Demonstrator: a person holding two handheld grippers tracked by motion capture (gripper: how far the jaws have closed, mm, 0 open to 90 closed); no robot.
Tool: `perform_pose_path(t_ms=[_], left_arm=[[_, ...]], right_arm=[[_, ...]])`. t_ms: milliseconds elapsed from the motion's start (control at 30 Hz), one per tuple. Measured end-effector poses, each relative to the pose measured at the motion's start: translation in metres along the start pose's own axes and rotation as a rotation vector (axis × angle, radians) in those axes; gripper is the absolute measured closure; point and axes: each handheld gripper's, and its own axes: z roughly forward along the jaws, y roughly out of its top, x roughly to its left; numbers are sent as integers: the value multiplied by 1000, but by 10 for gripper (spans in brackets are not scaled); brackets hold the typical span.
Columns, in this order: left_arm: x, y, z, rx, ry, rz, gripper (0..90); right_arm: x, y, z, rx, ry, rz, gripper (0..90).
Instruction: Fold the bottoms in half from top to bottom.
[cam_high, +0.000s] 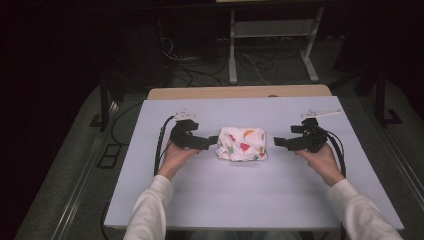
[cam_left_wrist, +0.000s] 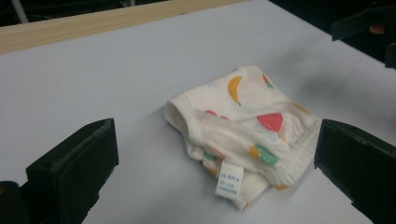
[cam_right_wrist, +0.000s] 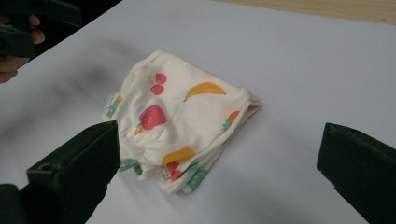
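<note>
A folded white cloth with a fruit print (cam_high: 242, 144) lies in the middle of the light table (cam_high: 250, 200). In the left gripper view the cloth (cam_left_wrist: 243, 130) shows a small white label at its near edge. My left gripper (cam_high: 209, 141) sits just left of the cloth, open, with its jaws wide and nothing between them. My right gripper (cam_high: 279, 142) hovers a short way right of the cloth, also open and empty. From the right gripper view the cloth (cam_right_wrist: 180, 119) lies ahead of the jaws, stacked in several layers.
A wooden strip (cam_high: 240, 92) runs along the table's far edge. Beyond it stand white frame legs (cam_high: 232, 50) and loose cables on the floor (cam_high: 200, 65). A black cable (cam_high: 161, 140) trails from the left gripper.
</note>
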Motion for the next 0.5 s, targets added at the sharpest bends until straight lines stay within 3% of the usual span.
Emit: perform_pose_path(t_ms=[333,500], left_arm=[[-14,-10,-20,-46,-10,41,0],[-20,-21,-24,-37,-13,56,0]], right_arm=[[13,-18,-8,-8,14,-12,0],[19,-29,-13,-17,21,-6,0]])
